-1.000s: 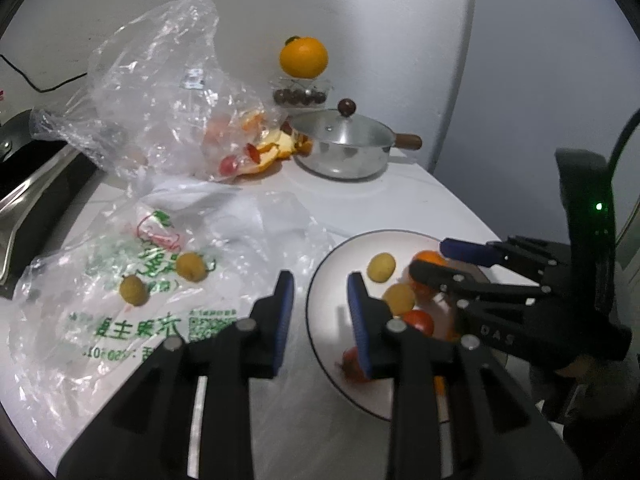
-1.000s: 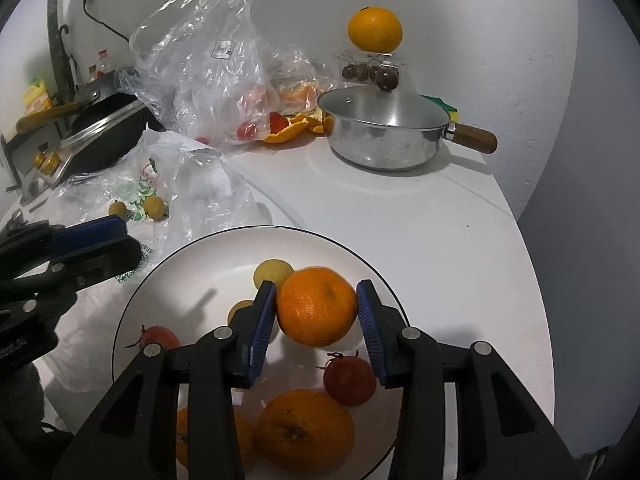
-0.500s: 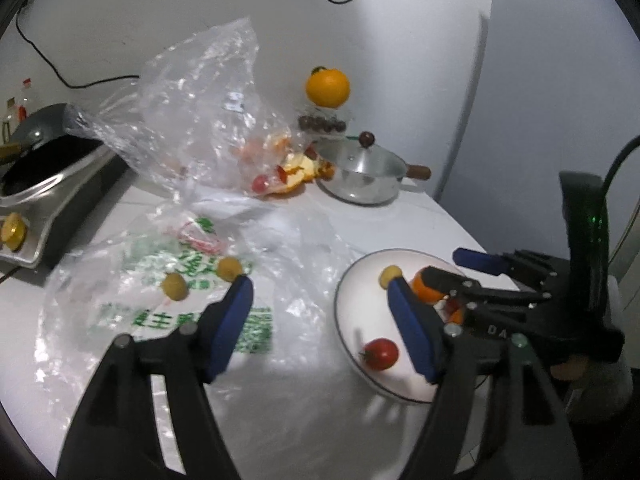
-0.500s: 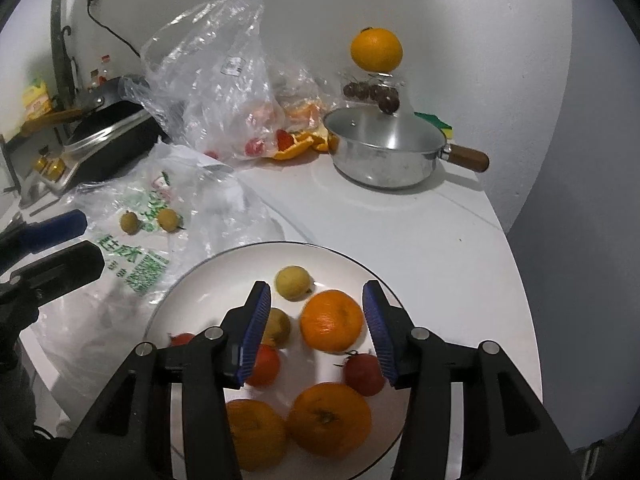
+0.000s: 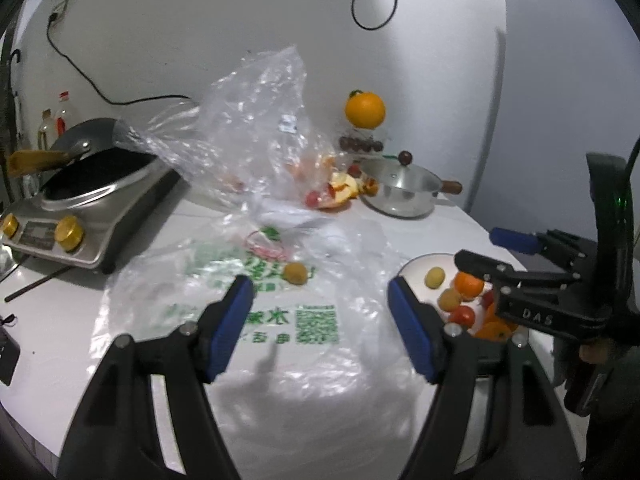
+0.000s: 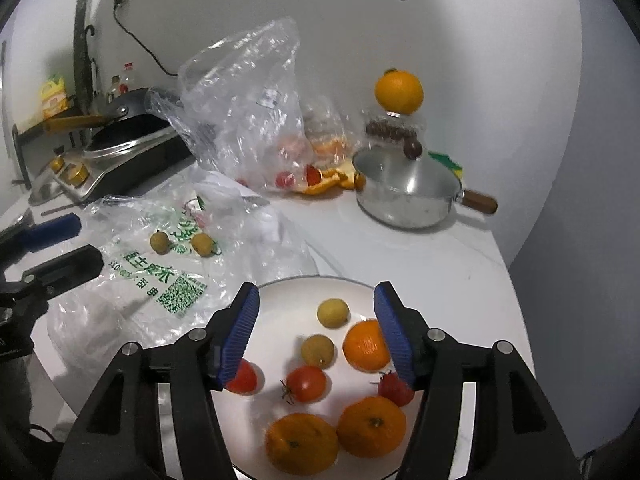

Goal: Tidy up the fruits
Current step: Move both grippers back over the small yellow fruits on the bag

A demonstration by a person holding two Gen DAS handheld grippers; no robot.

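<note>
Two spread blue-ribbed grippers, left [image 5: 320, 320] over crinkled plastic bag [image 5: 280, 328], right [image 6: 316, 332] over glossy round plate [image 6: 280, 292].

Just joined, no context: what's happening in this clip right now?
A person is sorting fruit onto a white plate. Oranges, tomatoes and small yellow fruits already lie on it. The right hand-held gripper hovers open above the plate, empty. The left hand-held gripper, also open, hangs over the printed plastic bag, where two yellow fruits remain.

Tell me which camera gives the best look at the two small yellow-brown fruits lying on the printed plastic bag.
The right wrist view: both small fruits lie unobstructed on the printed bag. The left wrist view shows only one; the other is out of sight, possibly behind the left claw's finger.
</note>
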